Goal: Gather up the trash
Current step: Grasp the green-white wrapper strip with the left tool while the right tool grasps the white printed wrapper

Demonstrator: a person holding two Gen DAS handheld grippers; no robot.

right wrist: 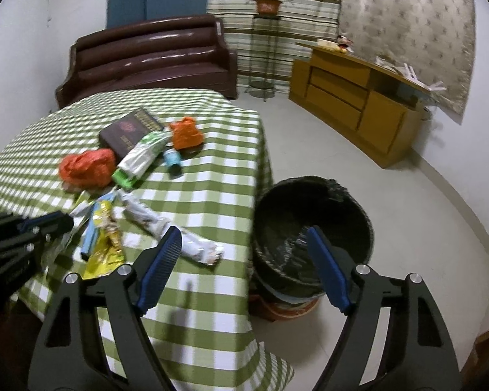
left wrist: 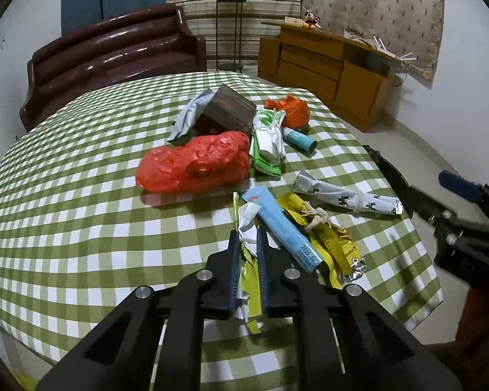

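My left gripper [left wrist: 247, 234] is shut on a crumpled silver and green wrapper [left wrist: 248, 218] lying at the near edge of the green checked table [left wrist: 81, 195]. Right beside it lie a long light-blue box [left wrist: 283, 228] and a yellow wrapper [left wrist: 329, 244]. A white printed wrapper [left wrist: 345, 197] lies further right. My right gripper [right wrist: 243, 231] stands open with nothing between its fingers, over the table's corner, next to a black-lined trash bin [right wrist: 313, 181] on the floor. The right gripper [left wrist: 456, 195] also shows at the right edge of the left wrist view.
Further back on the table are a red plastic bag [left wrist: 195, 163], a green and white packet [left wrist: 267, 143], a dark box [left wrist: 228, 110], an orange bag [left wrist: 290, 107] and a teal tube [left wrist: 300, 138]. A brown sofa [right wrist: 146, 58] and a wooden cabinet [right wrist: 358, 104] stand beyond.
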